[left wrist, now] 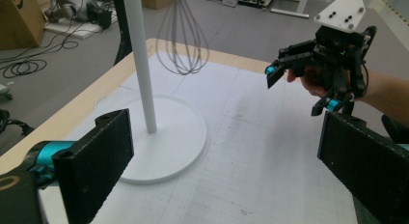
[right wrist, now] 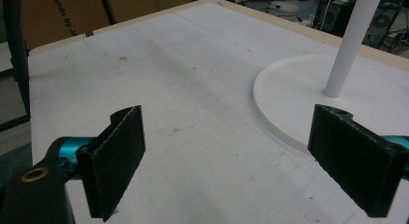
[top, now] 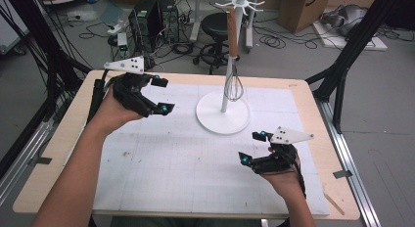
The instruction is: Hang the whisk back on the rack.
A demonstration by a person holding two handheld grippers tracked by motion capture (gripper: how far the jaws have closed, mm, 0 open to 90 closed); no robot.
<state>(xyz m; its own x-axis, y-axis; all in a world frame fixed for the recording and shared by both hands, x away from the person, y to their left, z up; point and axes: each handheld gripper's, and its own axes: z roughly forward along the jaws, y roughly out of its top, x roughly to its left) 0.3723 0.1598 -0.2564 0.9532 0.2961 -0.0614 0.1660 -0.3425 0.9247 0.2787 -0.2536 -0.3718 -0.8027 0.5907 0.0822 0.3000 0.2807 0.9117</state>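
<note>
While hanging from the white stand (top: 225, 97), the whisk (top: 234, 65) is pointing its wires down, wooden handle up, long axis vertical, apparently hooked near the top. Stand base is sitting on the bench (top: 58, 153) mat. Left gripper (top: 159, 95) and right gripper (top: 252, 147) are hovering apart either side, fingers released, holding nothing.

Robotics lab, computer towers (top: 152, 22), tangled floor cables (top: 274, 40), cardboard boxes (top: 303, 9), black frame struts (top: 353, 46)
</note>
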